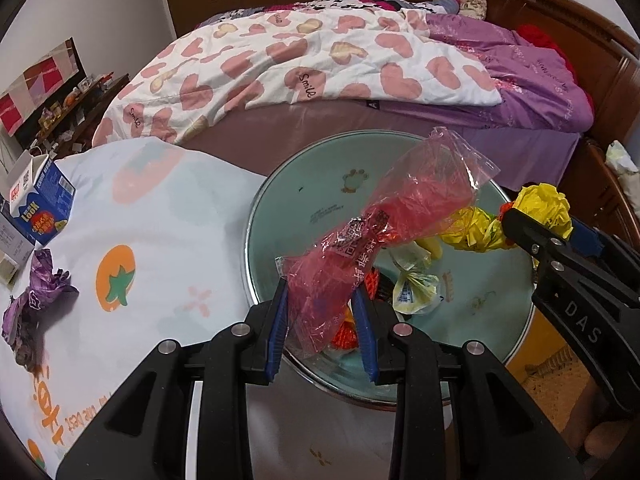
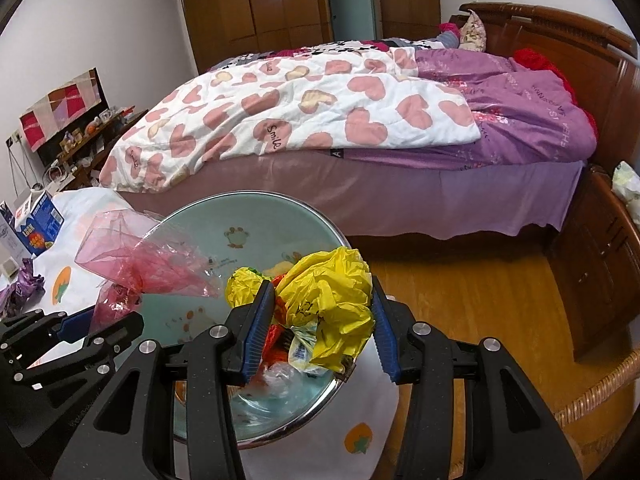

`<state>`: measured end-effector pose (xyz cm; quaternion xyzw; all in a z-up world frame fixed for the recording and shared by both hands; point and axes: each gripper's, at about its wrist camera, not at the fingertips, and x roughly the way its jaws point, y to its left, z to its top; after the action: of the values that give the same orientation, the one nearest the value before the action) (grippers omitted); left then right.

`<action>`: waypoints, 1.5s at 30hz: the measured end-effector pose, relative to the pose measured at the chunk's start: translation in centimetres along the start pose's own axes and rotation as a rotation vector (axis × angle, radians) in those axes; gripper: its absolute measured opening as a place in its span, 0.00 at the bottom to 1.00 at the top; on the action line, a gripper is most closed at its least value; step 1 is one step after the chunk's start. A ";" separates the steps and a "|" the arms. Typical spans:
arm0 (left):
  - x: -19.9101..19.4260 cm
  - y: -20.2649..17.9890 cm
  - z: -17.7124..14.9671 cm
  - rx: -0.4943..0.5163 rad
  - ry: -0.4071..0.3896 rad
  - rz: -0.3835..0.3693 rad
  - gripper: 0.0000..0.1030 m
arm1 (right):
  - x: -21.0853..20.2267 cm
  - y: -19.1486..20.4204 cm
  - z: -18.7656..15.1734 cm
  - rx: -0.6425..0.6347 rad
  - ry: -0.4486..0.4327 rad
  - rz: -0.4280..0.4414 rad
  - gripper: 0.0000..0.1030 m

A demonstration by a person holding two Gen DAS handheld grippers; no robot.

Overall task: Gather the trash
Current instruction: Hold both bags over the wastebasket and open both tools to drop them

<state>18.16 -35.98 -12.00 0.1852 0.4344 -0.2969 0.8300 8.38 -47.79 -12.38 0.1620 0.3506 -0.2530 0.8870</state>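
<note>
Two grips over basin (image 1: 280, 184) | left gripper (image 1: 323, 332) fingers pinch pink wrapper (image 1: 372, 240) | right gripper (image 2: 324, 332) fingers clamp yellow bag (image 2: 332, 300) | risk: light plastic clings to pads, or drifts past rim onto surface (image 1: 160, 208)

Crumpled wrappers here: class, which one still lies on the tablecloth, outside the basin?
The purple wrapper, lying on the tablecloth; the red wrapper and yellow bag are gripper-held over the basin.

My left gripper (image 1: 323, 328) sits low and centre in its own view, blue-padded fingers (image 1: 277, 332) partly closed, pinching a red plastic wrapper (image 1: 384, 216) between them. My right gripper (image 2: 323, 330) reaches in from the right, blue-padded fingers (image 2: 259, 330) wider apart, bracketing a crumpled yellow plastic bag (image 2: 332, 300); pad contact unclear. Both grippers sit close together, side by side, tips angled forward.
</note>
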 end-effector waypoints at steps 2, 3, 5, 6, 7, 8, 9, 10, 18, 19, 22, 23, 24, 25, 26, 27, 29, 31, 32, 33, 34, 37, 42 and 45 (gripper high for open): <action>0.2 0.0 0.0 0.000 0.003 0.001 0.30 | 0.1 0.1 0.0 -0.002 0.000 0.001 0.45; 0.3 0.0 0.1 0.000 0.004 0.002 0.30 | 0.1 0.1 0.0 -0.002 0.002 0.000 0.45; 0.5 -0.1 0.1 -0.002 0.007 0.002 0.30 | 0.3 0.2 0.0 -0.005 0.004 0.000 0.45; 0.6 -0.1 0.1 -0.002 0.008 0.001 0.30 | 0.4 0.2 0.0 -0.007 0.005 -0.002 0.45; 0.7 -0.1 0.1 -0.003 0.010 0.002 0.30 | 0.4 0.2 0.0 -0.010 0.006 -0.002 0.45; 0.8 0.0 0.1 -0.005 0.012 0.001 0.30 | 0.5 0.3 -0.1 -0.013 0.008 -0.002 0.45; 0.8 0.0 0.1 -0.006 0.014 0.002 0.30 | 0.6 0.4 -0.1 -0.014 0.010 -0.002 0.45; 0.9 0.0 0.1 -0.007 0.015 0.002 0.30 | 0.7 0.4 -0.1 -0.015 0.012 -0.001 0.45; 1.4 0.2 0.0 -0.021 0.028 0.006 0.30 | 1.3 0.9 -0.3 -0.032 0.027 -0.001 0.46; 1.5 0.2 0.0 -0.021 0.029 0.006 0.30 | 1.4 0.9 -0.3 -0.034 0.029 -0.001 0.46; 1.6 0.1 0.0 -0.022 0.033 0.007 0.30 | 1.6 1.1 -0.3 -0.041 0.035 -0.001 0.47; 1.6 0.1 0.0 -0.021 0.034 0.008 0.31 | 1.7 1.2 -0.4 -0.043 0.037 -0.001 0.47; 1.7 0.1 0.0 -0.019 0.034 0.010 0.31 | 1.7 1.2 -0.4 -0.044 0.039 0.000 0.47; 1.7 0.1 0.0 -0.020 0.035 0.010 0.31 | 1.8 1.2 -0.4 -0.044 0.040 -0.001 0.47; 1.7 0.1 0.0 -0.019 0.037 0.012 0.31 | 1.9 1.2 -0.5 -0.045 0.045 0.000 0.47; 1.8 0.1 0.0 -0.020 0.039 0.014 0.31 | 2.0 1.3 -0.5 -0.046 0.048 0.000 0.47; 1.9 0.2 -0.1 -0.021 0.042 0.017 0.31 | 2.1 1.4 -0.5 -0.051 0.054 0.005 0.49; 1.9 0.2 -0.1 -0.021 0.041 0.018 0.31 | 2.2 1.5 -0.5 -0.058 0.058 0.011 0.49; 1.9 0.2 -0.1 -0.021 0.041 0.016 0.31 | 2.2 1.5 -0.5 -0.060 0.059 0.012 0.50; 1.9 0.2 -0.1 -0.020 0.041 0.015 0.31 | 2.2 1.6 -0.5 -0.062 0.058 0.013 0.50; 1.9 0.2 -0.1 -0.019 0.041 0.015 0.31 | 2.2 1.5 -0.4 -0.063 0.059 0.016 0.51; 1.9 0.2 -0.1 -0.022 0.042 0.017 0.31 | 2.3 1.6 -0.5 -0.066 0.061 0.025 0.52; 2.0 0.2 -0.1 -0.022 0.043 0.019 0.31 | 2.1 1.6 -0.5 -0.059 0.055 0.029 0.55; 2.1 0.3 -0.1 -0.023 0.044 0.017 0.34 | 1.5 1.3 -0.3 -0.044 0.030 0.031 0.55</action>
<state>19.17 -36.39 -13.76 0.1858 0.4544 -0.2807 0.8248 9.86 -47.10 -13.48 0.1518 0.3665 -0.2289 0.8889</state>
